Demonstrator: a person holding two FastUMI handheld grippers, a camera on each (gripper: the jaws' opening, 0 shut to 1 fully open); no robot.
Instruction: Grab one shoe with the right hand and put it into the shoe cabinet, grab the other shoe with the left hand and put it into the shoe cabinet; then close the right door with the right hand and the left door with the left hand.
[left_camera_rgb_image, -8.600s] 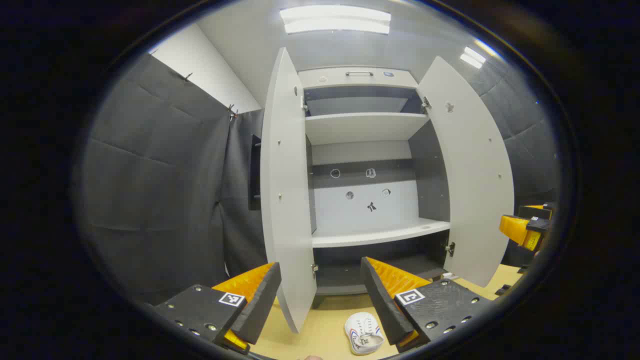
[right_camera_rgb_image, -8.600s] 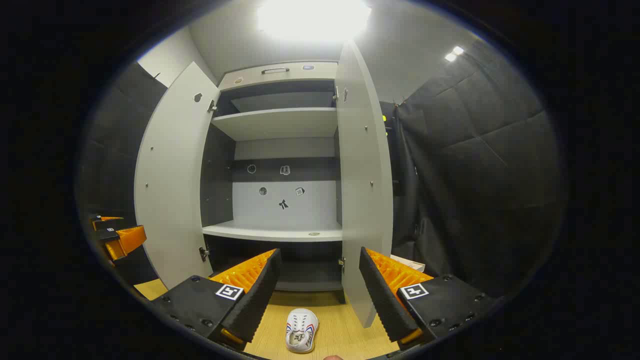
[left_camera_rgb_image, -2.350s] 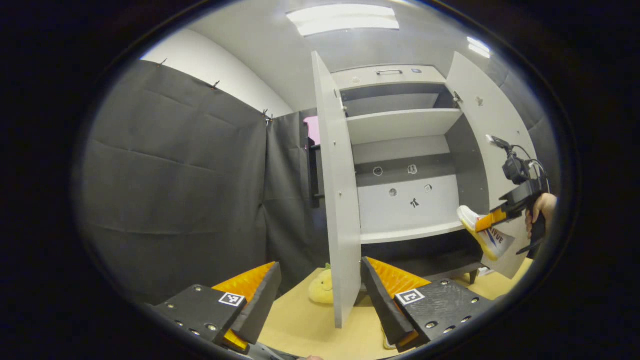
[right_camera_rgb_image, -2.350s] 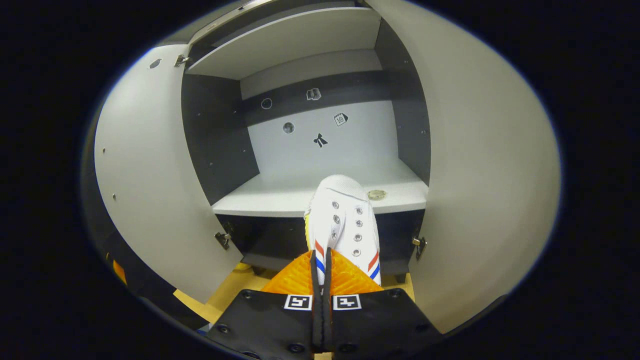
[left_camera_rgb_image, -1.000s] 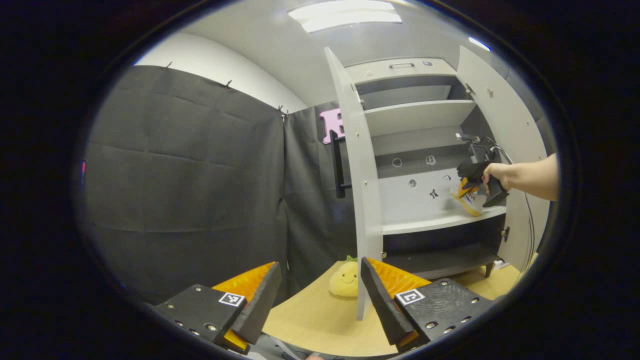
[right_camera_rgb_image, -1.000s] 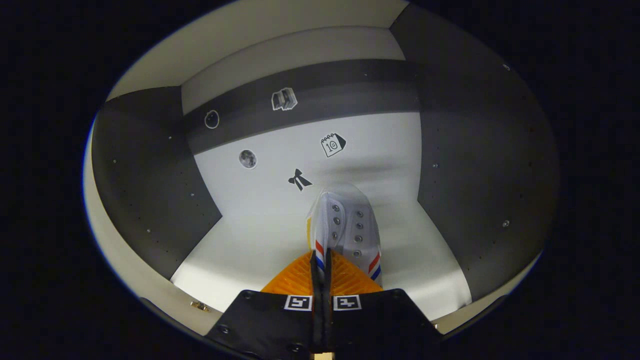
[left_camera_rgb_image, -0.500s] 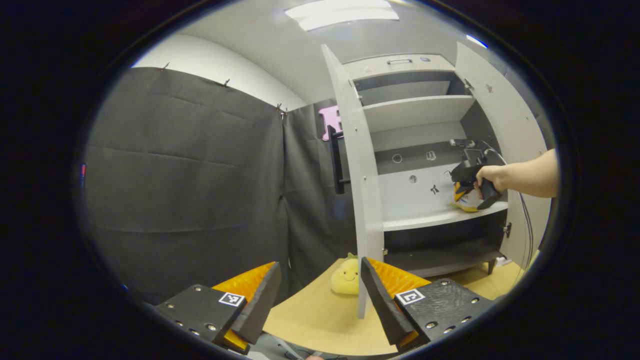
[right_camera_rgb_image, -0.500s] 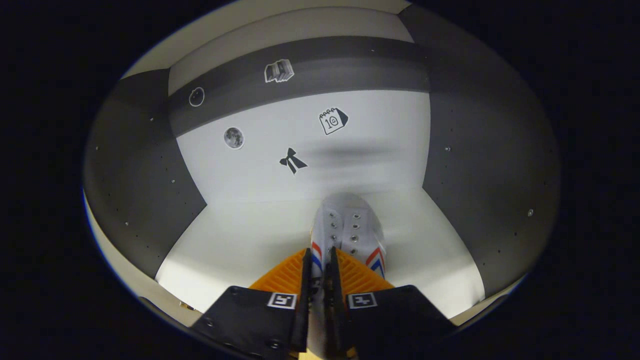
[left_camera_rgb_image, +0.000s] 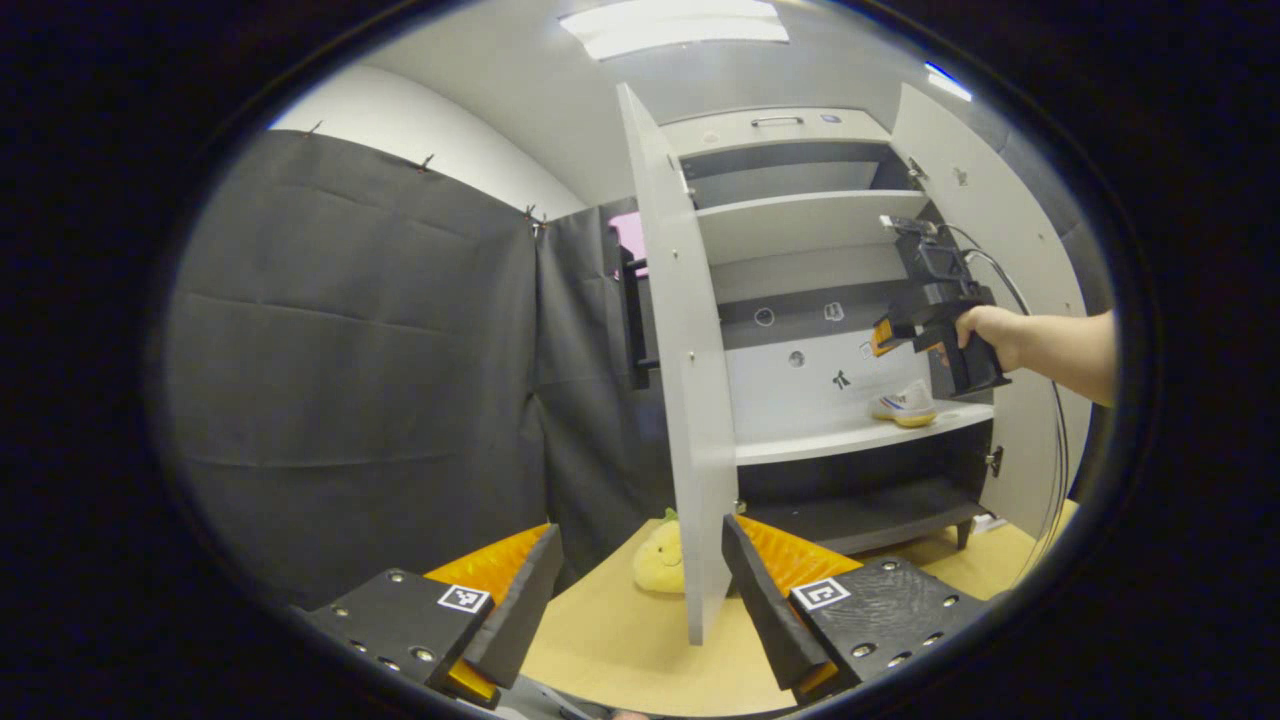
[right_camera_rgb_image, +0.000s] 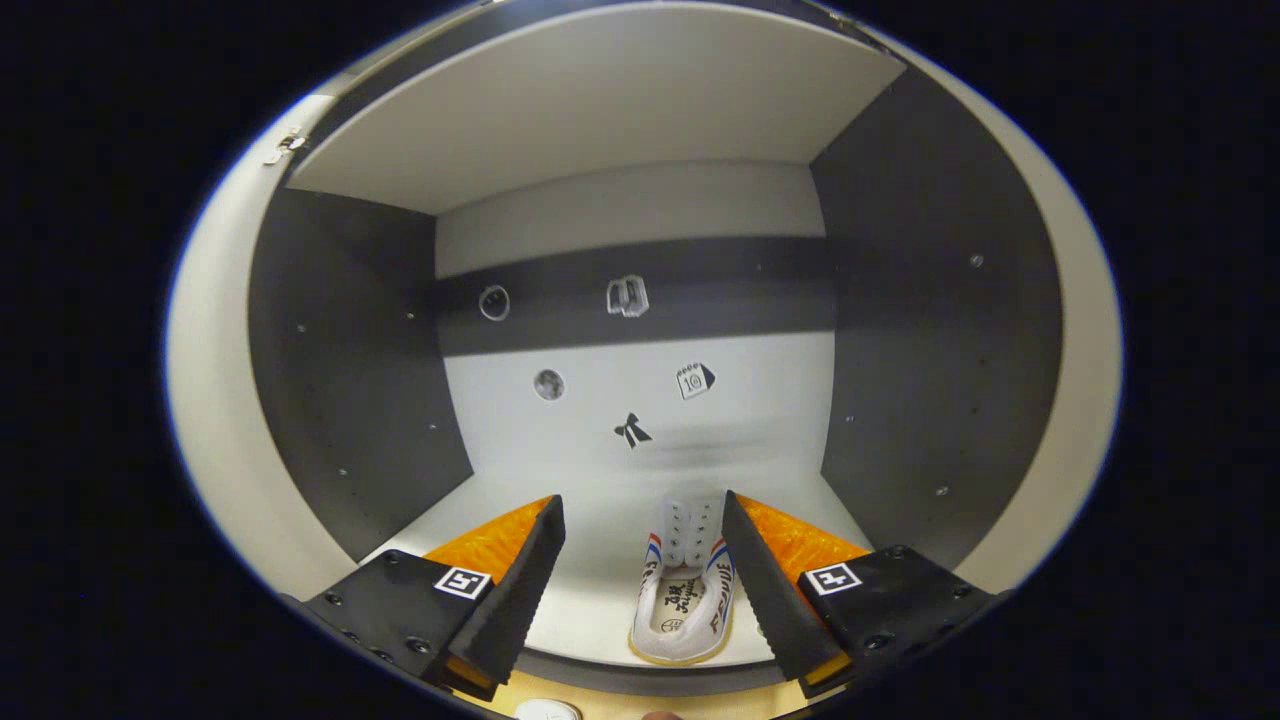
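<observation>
1 shoe (right_camera_rgb_image: 686, 592) sits flat on the middle shelf (right_camera_rgb_image: 590, 575) of the shoe cabinet (right_camera_rgb_image: 330, 360), toe toward the back wall, heel near the front edge.

Left gripper view, left to right: booth wall, then the left gripper (left_camera_rgb_image: 640, 600) low over the tan floor (left_camera_rgb_image: 610, 650), fingers spread wide, nothing between them. Just beyond its fingers a yellow plush toy (left_camera_rgb_image: 658, 560) sits on the floor at the foot of the left door (left_camera_rgb_image: 685, 380). That door stands open, seen nearly edge-on. Past it the cabinet interior shows 2 pale shelves and a dark lower bay. The same shoe (left_camera_rgb_image: 906, 405) lies on the right part of the middle shelf (left_camera_rgb_image: 830, 438). Above it a person's hand (left_camera_rgb_image: 985, 333) holds the right gripper (left_camera_rgb_image: 882, 336), raised clear of the shoe and not touching it. The right door (left_camera_rgb_image: 1000, 260) stands open at the far right, behind the forearm.

Right gripper view, left to right: dark left side panel, then the right gripper (right_camera_rgb_image: 645, 565) with fingers spread apart and gripping nothing; the shoe lies below and between them, apart from both. Back wall carries 5 small stickers (right_camera_rgb_image: 630, 430). Dark right side panel closes the compartment. A small white object shows at the bottom edge, too cut off to identify.
</observation>
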